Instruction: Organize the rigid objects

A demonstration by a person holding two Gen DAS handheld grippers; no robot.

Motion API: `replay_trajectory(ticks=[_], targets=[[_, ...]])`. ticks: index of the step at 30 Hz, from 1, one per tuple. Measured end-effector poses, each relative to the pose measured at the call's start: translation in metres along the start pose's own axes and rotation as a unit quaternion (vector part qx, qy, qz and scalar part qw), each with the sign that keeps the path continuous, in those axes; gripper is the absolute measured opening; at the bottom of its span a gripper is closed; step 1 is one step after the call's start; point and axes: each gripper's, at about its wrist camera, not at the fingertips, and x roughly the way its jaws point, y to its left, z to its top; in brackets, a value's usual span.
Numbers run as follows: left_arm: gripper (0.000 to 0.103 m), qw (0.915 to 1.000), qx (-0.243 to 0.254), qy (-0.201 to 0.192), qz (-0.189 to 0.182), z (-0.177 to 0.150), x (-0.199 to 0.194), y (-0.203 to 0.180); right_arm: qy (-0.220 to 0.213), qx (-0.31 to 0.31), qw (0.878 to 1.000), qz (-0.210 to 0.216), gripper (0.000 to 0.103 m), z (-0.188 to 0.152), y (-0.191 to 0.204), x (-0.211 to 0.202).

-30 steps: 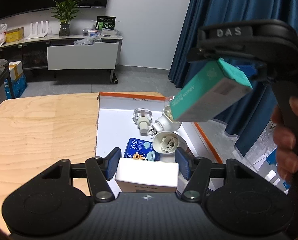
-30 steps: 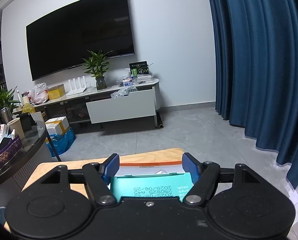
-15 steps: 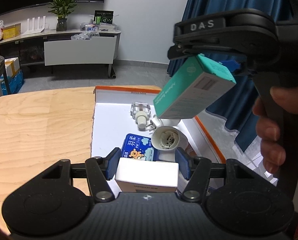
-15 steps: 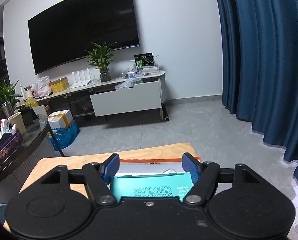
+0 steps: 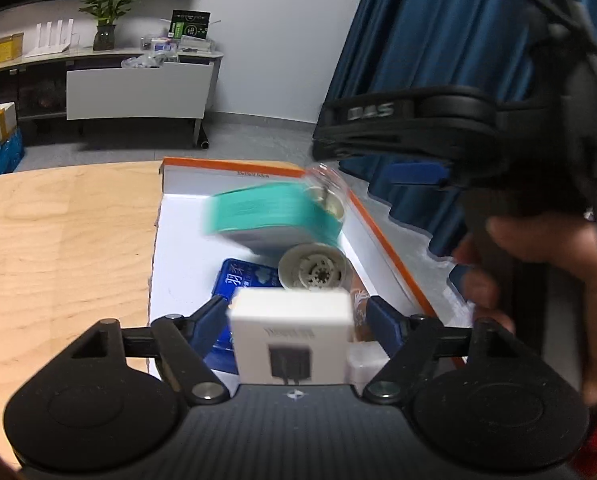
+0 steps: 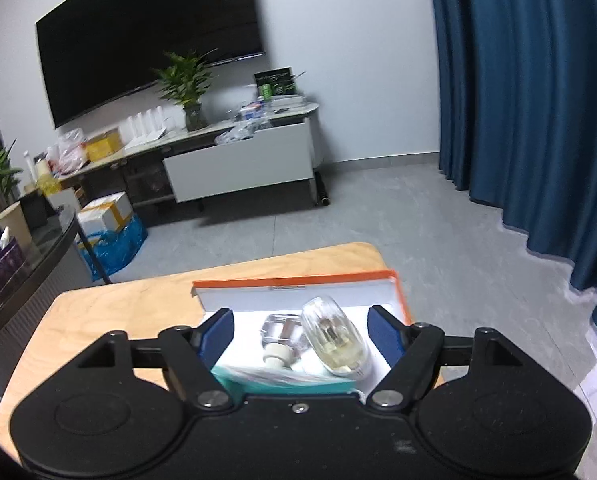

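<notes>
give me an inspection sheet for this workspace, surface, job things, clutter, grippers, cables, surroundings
Surface: wooden table.
Job's things: teal box, blurred, over the tray, clear of the pads; white box between the left pads, gaps both sides; blue packet, plug-in units in the tray.
Clutter: nothing seen.
Grippers: left gripper and right gripper both opening.
Cables: black cables above the right gripper.
Surroundings: TV, plant, curtain.

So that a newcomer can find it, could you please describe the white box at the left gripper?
Start at the wooden table and its orange-rimmed tray. At the tray's near end, the white box sits between the opening left gripper, whose pads stand clear of it. Alone among its neighbours, it is white with a dark charger picture.
</notes>
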Motion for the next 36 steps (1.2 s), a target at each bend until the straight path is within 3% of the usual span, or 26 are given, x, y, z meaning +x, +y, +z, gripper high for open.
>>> replay_trajectory(ticks=[8,12,16,22,36], targets=[[0.084,1.0000,0.003,0.000,0.004,-0.004,-0.007,-0.003,-0.037,0.006,0.999,-0.013,0.088,-0.011,-0.015,-0.051],[0.091,0.9999,0.000,-0.004,0.016,-0.002,-0.021,-0.006,-0.052,-0.002,0.999,-0.017,0.089,-0.021,-0.018,-0.082],[0.103,0.9977,0.013,-0.016,0.065,0.002,-0.045,-0.021,-0.057,-0.008,0.998,-0.026,0.090,-0.034,-0.022,-0.109],[0.103,0.9933,0.017,-0.019,0.113,-0.002,-0.072,-0.037,-0.033,-0.025,0.999,-0.015,0.091,-0.062,-0.029,-0.142],[0.103,0.9838,0.007,0.023,0.177,-0.029,-0.076,-0.033,0.022,-0.042,0.998,-0.028,0.091,-0.109,-0.037,-0.161]])
